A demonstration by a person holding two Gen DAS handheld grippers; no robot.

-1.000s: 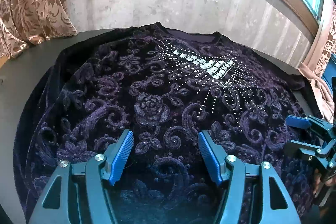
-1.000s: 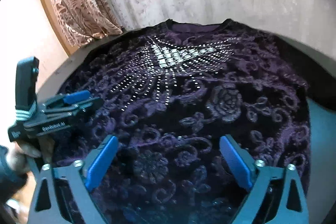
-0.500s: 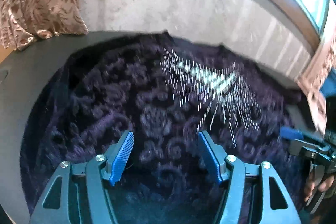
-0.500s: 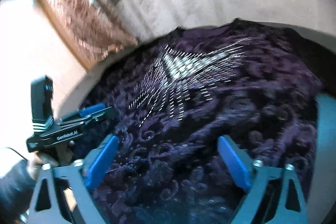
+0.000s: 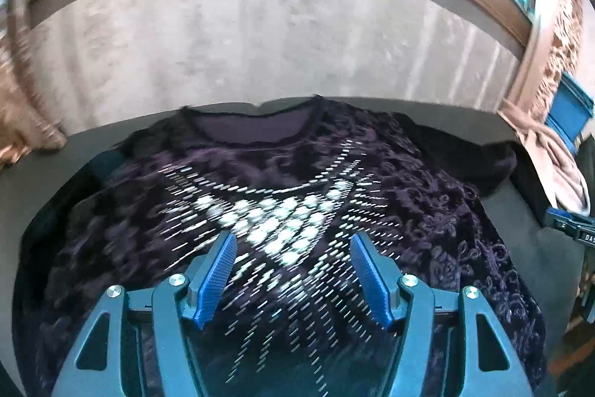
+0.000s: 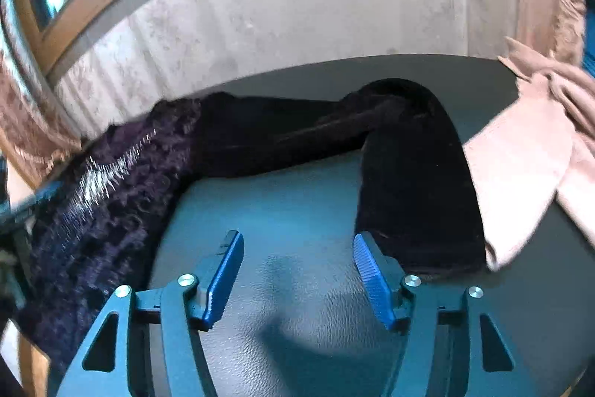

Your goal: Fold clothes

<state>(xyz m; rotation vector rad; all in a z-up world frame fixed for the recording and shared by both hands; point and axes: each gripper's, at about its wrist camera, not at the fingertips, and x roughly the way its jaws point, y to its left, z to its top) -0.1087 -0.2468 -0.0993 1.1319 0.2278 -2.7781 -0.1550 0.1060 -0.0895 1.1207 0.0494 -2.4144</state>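
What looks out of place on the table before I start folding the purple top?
The sleeve of the purple top isn't laid straight: it runs out sideways, bunches at the bend and doubles back toward the right tongs. A beige cloth lies right against it. Both tongs, left too, are open and empty.

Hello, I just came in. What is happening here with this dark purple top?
A person holds a two-finger gripper in each hand, about to fold a dark purple velvet top spread flat on a grey table. Nothing is folded yet. The left gripper is open above the sparkly chest pattern, gripping nothing. The right gripper is open over bare table beside the bent sleeve, apparently heading for it. A pink cloth lies at the sleeve's right.
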